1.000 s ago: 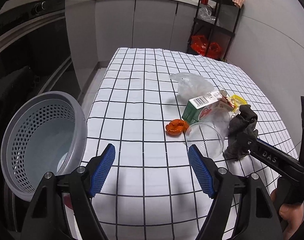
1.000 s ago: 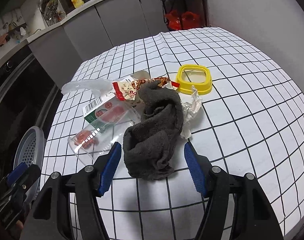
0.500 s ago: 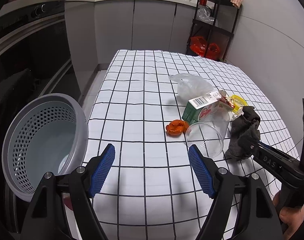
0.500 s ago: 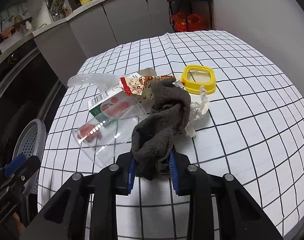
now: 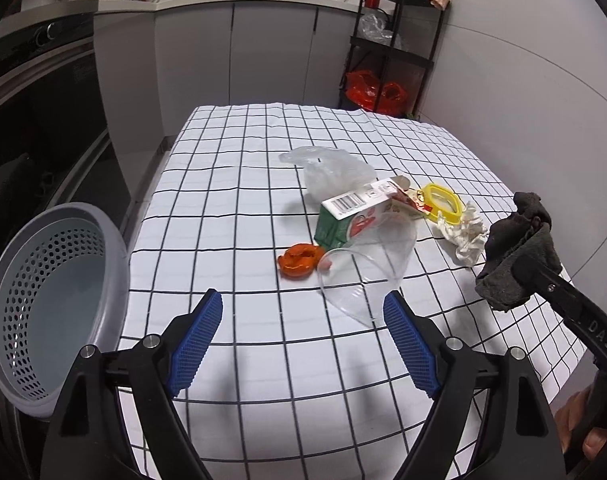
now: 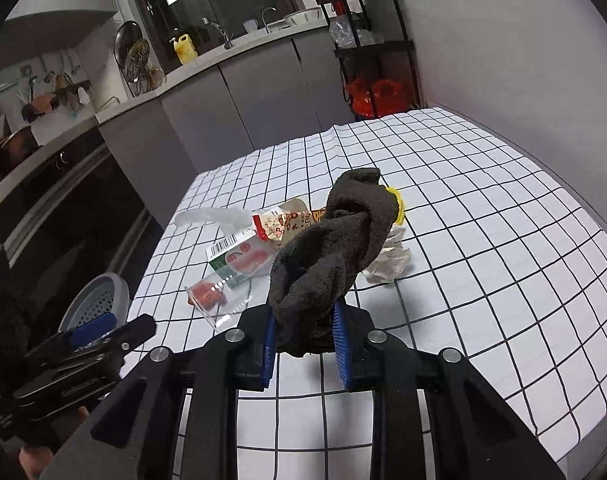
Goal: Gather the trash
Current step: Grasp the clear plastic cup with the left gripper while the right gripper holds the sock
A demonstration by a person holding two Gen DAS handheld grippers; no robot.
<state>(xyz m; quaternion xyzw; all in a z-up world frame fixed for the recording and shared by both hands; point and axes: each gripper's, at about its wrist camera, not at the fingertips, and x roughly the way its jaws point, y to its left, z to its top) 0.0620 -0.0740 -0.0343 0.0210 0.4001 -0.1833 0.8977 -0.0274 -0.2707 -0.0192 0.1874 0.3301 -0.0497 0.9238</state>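
Bench [image 5: 263, 360]: checked cloth, spread ahead of both jaws.
Basket [image 5: 43, 300]: left of the left gripper [image 5: 303, 332], whose jaws stand wide apart, holding nothing.
Dark rag [image 6: 335, 256]: clamped between the right gripper [image 6: 305, 344] jaws, lifted off the bench.
Risk: the limp rag could slip out or snag the clear cup [image 5: 367, 272] on the way across.
Views: only the left shows the basket's inside; only the right shows the clamped jaws.

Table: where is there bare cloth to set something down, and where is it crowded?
Free: the far end of the table beyond the plastic bag, and the near strip before the clear cup. Crowded: the middle-right, around the carton, yellow lid and crumpled paper.
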